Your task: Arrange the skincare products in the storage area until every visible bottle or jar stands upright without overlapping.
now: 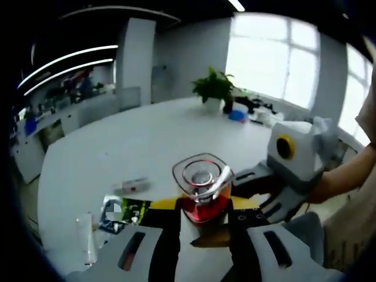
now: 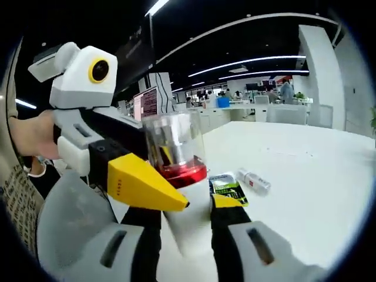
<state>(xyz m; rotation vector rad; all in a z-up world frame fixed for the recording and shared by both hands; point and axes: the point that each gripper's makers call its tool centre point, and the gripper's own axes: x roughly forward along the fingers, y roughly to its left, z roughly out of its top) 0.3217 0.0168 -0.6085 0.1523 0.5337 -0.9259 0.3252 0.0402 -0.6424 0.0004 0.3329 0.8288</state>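
Note:
A bottle (image 1: 202, 191) with a clear square cap, a red band and a white lower body (image 2: 187, 226) is held up over the white round table (image 1: 141, 141). My left gripper (image 1: 204, 204) has its yellow-tipped jaws pressed to both sides of it. My right gripper (image 2: 189, 205) grips the white body from the other side and enters the left gripper view from the right (image 1: 252, 191). The left gripper's yellow finger (image 2: 147, 185) lies against the bottle under the red band. Both grippers look shut on this one bottle.
A small white tube (image 1: 130, 187) (image 2: 254, 180) lies flat on the table beside a green-and-black packet (image 1: 120, 211) (image 2: 228, 188). A clear bottle (image 1: 87, 235) stands near the table edge. A potted plant (image 1: 214, 88) stands at the far side. A person's hand (image 1: 346, 176) holds the right gripper.

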